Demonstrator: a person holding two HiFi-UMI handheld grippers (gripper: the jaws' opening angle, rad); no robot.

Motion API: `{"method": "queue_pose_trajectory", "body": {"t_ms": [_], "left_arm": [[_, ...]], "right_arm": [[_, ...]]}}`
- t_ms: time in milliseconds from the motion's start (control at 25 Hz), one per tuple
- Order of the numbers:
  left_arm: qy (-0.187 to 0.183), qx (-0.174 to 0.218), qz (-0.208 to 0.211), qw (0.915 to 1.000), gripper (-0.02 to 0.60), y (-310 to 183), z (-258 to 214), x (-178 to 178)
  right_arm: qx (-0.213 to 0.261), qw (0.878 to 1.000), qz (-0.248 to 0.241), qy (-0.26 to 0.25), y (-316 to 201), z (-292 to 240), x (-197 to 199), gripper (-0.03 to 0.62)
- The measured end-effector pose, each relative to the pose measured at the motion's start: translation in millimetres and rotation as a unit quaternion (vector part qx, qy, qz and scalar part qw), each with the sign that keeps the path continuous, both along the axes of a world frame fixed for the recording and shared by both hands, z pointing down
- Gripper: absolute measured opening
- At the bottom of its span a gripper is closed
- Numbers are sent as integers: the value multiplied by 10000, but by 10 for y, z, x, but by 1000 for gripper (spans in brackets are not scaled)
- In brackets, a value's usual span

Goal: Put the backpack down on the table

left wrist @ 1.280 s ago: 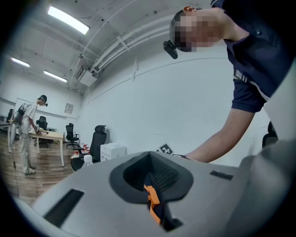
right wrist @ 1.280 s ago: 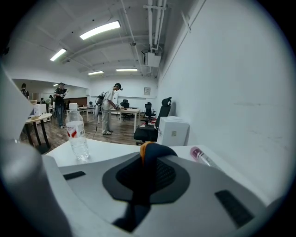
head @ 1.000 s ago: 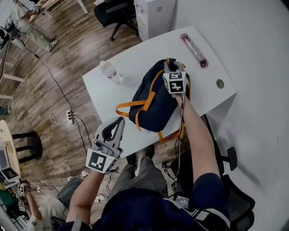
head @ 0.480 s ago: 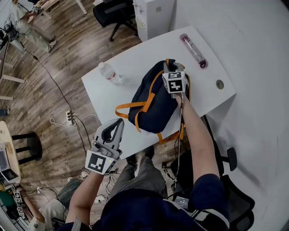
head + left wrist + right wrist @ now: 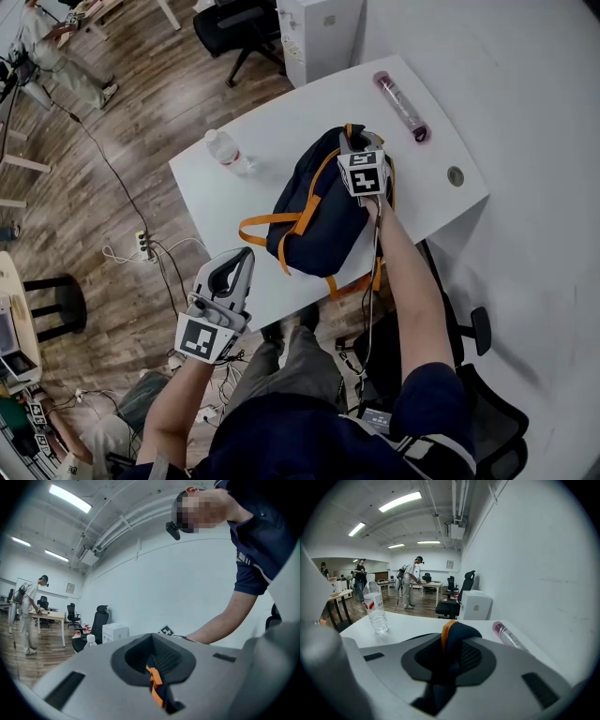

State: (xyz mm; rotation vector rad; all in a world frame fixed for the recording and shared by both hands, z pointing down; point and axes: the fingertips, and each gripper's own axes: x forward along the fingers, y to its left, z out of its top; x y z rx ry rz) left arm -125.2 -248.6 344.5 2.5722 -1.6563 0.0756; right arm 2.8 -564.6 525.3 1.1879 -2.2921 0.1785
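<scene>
A navy backpack [image 5: 314,211] with orange straps lies on the white table [image 5: 281,122], one strap hanging over the near edge. My right gripper [image 5: 354,141] rests on the bag's far top end. In the right gripper view the navy, orange-edged top handle [image 5: 452,632] sits pinched between its jaws, which are starting to open. My left gripper [image 5: 246,255] hovers off the table at the near left, level, jaws together and empty. Through the slit of the left gripper [image 5: 154,667], a sliver of the backpack [image 5: 154,686] shows in the distance.
A clear water bottle [image 5: 227,150] stands on the table's left part and also shows as a bottle [image 5: 375,604] in the right gripper view. A pink-capped tube [image 5: 401,103] lies at the far right. A cable hole [image 5: 456,175] is near the right edge. An office chair [image 5: 234,28] and white box [image 5: 319,33] stand beyond.
</scene>
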Motion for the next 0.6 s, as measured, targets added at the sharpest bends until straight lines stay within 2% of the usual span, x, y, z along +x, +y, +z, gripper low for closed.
{"method": "queue_pose_trajectory", "body": {"t_ms": [160,360,400,440,480,520,600], "left_arm": [[32,115,30,9999,2,13,-8,1],[88,-43,-70,9999,2,29,25,11],[68,-16,-69,10000,2,23,12,7],[18,9,-61,10000,2,18,6,-2],[-26,22,-52,10000,2,16,5,-12],[-49,21,-49,10000,2,15,5,-20],[-44,19,-41,10000,2,12,2,-25]], "right_arm": [[-24,10000,-53,8,14,-3,-7,86],[-63,10000,-5,57,38,5,14,129],[-62,10000,-10,41,35,5,9,149],[-84,10000,-17,6,37,12,1,216],[-126,9999,-22,-36,45,26,-8,321],[-164,9998,-23,-66,58,39,-15,353],[-171,9998,-1,-80,69,41,-19,353]]}}
